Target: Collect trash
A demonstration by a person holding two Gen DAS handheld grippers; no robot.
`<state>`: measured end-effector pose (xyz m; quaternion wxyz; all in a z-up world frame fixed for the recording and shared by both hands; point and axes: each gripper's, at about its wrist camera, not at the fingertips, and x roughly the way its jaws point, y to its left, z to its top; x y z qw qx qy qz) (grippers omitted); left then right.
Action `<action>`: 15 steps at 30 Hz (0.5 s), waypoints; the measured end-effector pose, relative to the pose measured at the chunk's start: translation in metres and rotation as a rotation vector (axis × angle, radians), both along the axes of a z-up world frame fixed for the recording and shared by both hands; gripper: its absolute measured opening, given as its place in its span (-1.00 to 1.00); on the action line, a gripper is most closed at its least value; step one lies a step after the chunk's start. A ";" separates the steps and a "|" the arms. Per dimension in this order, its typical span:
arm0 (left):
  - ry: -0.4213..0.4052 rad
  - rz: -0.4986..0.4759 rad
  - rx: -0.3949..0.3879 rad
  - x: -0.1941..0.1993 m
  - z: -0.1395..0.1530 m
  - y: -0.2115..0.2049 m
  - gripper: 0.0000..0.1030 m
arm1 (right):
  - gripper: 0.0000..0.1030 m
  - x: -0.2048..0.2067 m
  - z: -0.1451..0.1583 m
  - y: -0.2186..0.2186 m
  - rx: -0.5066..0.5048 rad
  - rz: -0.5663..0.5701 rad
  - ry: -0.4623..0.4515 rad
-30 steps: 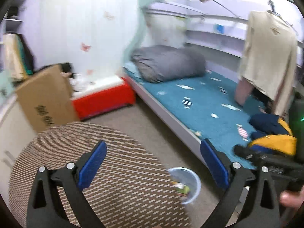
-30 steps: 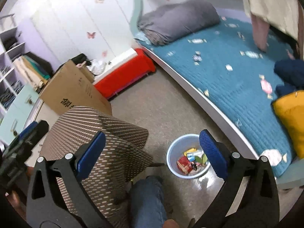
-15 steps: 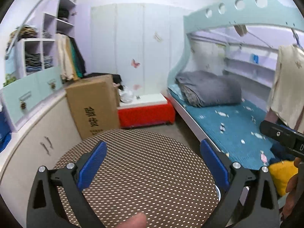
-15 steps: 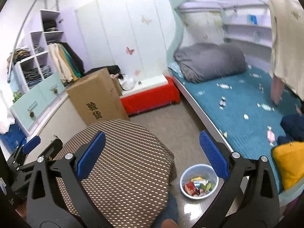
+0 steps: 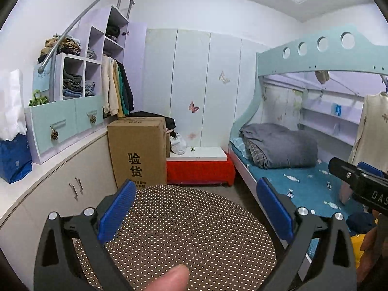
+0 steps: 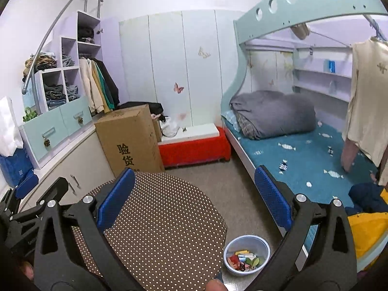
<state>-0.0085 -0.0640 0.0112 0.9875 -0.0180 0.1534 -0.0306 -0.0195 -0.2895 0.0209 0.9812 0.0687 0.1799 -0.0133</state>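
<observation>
Both sets of jaws stand wide apart with nothing between them. The left gripper (image 5: 197, 208) hangs above a round dotted stool top (image 5: 184, 232), a cardboard box (image 5: 138, 150) beyond its left jaw. Beneath the right gripper (image 6: 194, 202), just inside its right jaw, a blue bowl (image 6: 252, 241) of mixed wrappers (image 6: 243, 259) sits on the floor (image 6: 230, 194), between the stool and the bed (image 6: 303, 160).

Black hand-held gripper (image 5: 194, 208), blue pads (image 5: 116, 208), silver screws.
</observation>
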 end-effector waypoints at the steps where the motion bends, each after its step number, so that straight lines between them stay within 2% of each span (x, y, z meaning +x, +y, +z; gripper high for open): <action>1: -0.003 0.001 -0.004 -0.002 0.000 -0.001 0.90 | 0.88 -0.002 0.002 0.001 -0.003 -0.003 -0.008; 15: -0.029 0.013 -0.017 -0.009 0.010 0.001 0.90 | 0.88 -0.013 0.010 0.002 -0.028 -0.009 -0.042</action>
